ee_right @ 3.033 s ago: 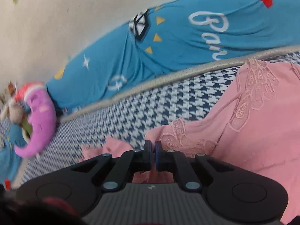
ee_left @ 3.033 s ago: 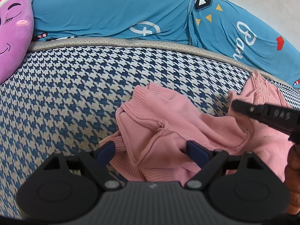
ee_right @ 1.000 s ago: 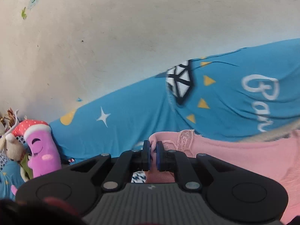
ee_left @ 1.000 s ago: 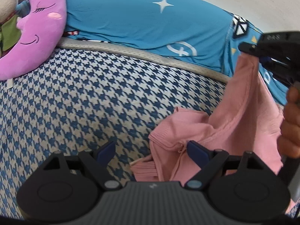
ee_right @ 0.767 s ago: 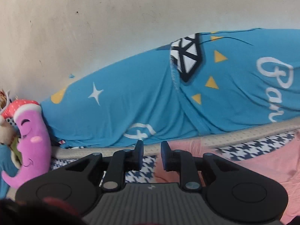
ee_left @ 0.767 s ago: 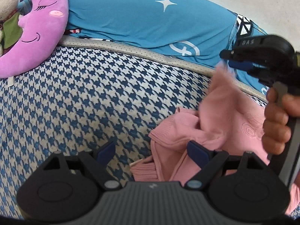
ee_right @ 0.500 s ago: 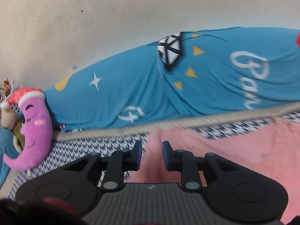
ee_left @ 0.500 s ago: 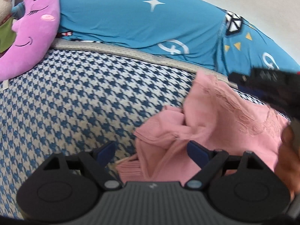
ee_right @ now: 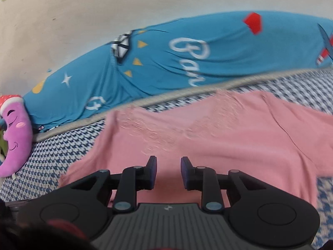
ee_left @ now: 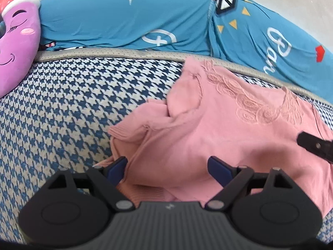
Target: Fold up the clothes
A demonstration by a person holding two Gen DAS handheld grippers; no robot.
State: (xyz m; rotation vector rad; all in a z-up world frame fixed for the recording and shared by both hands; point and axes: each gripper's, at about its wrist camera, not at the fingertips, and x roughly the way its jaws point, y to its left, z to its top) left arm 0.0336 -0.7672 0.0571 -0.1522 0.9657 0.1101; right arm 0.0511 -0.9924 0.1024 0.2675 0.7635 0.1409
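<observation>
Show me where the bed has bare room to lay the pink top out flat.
The houndstooth cover lies bare between the purple moon plush on the left, the blue printed bedding behind and the pink top on the right. The right side is crowded: the top covers it, bunched at its left edge.

Both wrist cams low, sharing pink top (ee_left: 218,129).

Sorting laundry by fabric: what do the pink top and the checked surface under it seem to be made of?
Pink top: looks like soft matte knit, with ribbed cuffs and lace-like embroidery near the neckline; fibre unclear. Checked surface: apparently woven houndstooth cloth, blue and off-white, with a coarse visible weave.
</observation>
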